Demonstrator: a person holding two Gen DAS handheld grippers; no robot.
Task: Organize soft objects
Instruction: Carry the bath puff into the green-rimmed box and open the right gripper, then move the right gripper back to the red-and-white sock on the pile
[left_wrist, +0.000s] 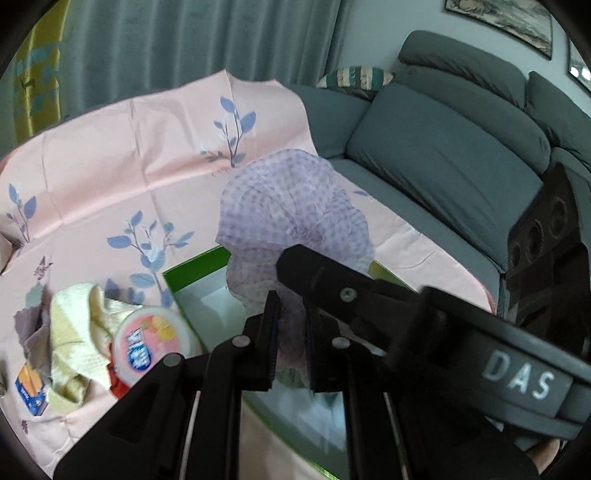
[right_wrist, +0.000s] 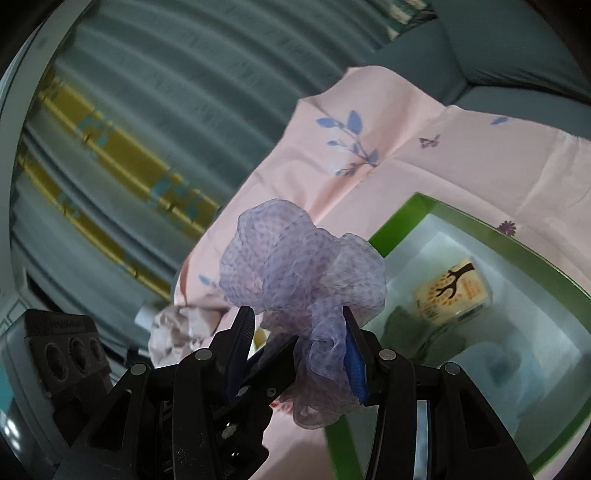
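I am holding the lilac mesh puff (left_wrist: 291, 206) in both grippers, up above the green box (left_wrist: 192, 267). My left gripper (left_wrist: 290, 332) is pinching its lower tail tight; my right gripper (right_wrist: 299, 339) is closed partway on the bunched mesh. The puff is hiding much of the box. A tissue pack (right_wrist: 452, 291) is lying in the box. On the pink cloth (left_wrist: 110, 155), a yellow towel (left_wrist: 79, 332) and a round tub (left_wrist: 153, 345) are lying left of the box, the grey sofa (left_wrist: 443, 166) behind.
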